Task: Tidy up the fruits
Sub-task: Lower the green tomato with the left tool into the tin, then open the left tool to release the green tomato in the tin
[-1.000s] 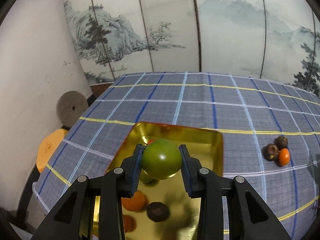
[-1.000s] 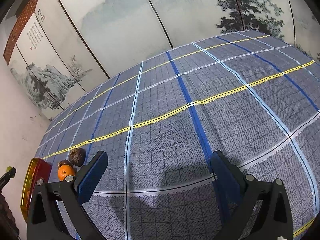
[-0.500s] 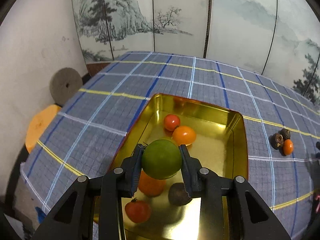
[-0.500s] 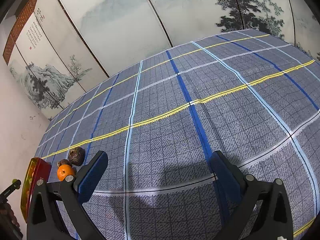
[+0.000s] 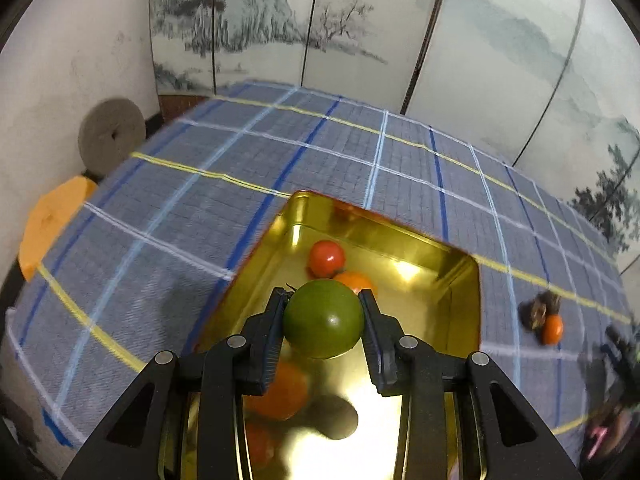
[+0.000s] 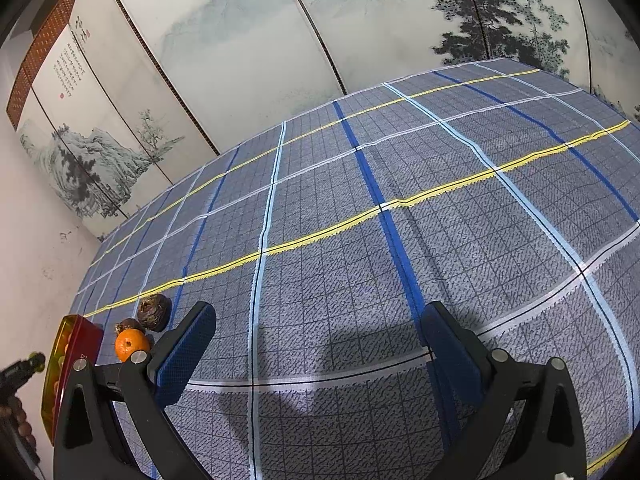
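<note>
My left gripper (image 5: 323, 322) is shut on a round green fruit (image 5: 324, 324) and holds it above the gold metal tray (image 5: 466, 300). The tray holds a red tomato (image 5: 327, 258), an orange fruit (image 5: 354, 280) and more orange and dark fruits under the gripper. An orange fruit (image 5: 553, 329) and a dark brown fruit (image 5: 536, 312) lie on the cloth right of the tray. In the right wrist view they show as an orange (image 6: 131, 344) and two dark fruits (image 6: 154, 312). My right gripper (image 6: 316, 344) is open and empty above the cloth.
A blue checked cloth (image 6: 360, 240) covers the table. A painted folding screen (image 5: 360, 32) stands behind it. The tray's red outer wall (image 6: 66, 364) shows at the left of the right wrist view. A grey disc (image 5: 111, 136) and an orange stool (image 5: 50, 216) sit off the table's left edge.
My left gripper with the green fruit has swung over the tray, so the tray sits further right and the view tilts. My right gripper has stayed still and open.
</note>
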`<state>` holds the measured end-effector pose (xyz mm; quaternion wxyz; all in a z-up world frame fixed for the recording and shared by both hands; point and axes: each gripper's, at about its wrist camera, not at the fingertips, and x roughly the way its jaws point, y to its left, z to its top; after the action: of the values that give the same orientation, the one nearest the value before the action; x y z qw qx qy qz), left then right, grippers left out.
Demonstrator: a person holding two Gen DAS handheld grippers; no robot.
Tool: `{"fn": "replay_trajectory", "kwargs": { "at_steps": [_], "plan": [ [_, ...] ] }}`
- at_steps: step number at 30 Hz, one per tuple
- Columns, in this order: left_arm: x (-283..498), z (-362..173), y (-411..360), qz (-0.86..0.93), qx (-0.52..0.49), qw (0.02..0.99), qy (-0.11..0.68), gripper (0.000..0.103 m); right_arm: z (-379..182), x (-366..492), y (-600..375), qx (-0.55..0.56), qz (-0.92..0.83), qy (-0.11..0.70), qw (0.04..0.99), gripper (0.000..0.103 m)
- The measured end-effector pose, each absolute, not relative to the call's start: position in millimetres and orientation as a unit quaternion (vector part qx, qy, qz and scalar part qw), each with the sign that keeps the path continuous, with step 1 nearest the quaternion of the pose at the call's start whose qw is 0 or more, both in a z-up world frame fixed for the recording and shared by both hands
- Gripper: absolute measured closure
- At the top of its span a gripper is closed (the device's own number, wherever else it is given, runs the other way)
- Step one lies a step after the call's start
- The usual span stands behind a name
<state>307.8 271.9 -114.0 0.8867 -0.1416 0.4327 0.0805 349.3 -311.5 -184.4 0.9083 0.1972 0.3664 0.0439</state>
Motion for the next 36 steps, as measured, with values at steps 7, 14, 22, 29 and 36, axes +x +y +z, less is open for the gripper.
{"fn": "replay_trajectory", "kwargs": {
  "at_steps": [7,14,22,29,36],
  "plan": [
    [338.1,-126.8,218.1,0.027,-0.089,0.874,0.476,0.066,-184.0,349.7,-311.3,0.196,0.045,0.366,0.909,0.0],
    [362.0,-151.2,191.3,0.033,-0.052,0.859,0.508,0.066,-183.7,349.8,-310.9,0.196,0.045,0.366,0.909,0.0],
    [361.2,-163.2,205.0,0.047,-0.073,0.852,0.515,0.064,-182.2,349.9,-309.8,0.197,0.046,0.364,0.909,0.0],
    [338.9,-131.9,214.2,0.043,-0.08,0.878,0.47,0.036,-182.0,350.0,-309.4,0.198,0.046,0.365,0.909,0.0],
    [239.1,-74.8,223.5,0.004,-0.106,0.925,0.365,0.027,-182.3,350.8,-310.2,0.199,0.045,0.367,0.907,0.0]
  ]
}}
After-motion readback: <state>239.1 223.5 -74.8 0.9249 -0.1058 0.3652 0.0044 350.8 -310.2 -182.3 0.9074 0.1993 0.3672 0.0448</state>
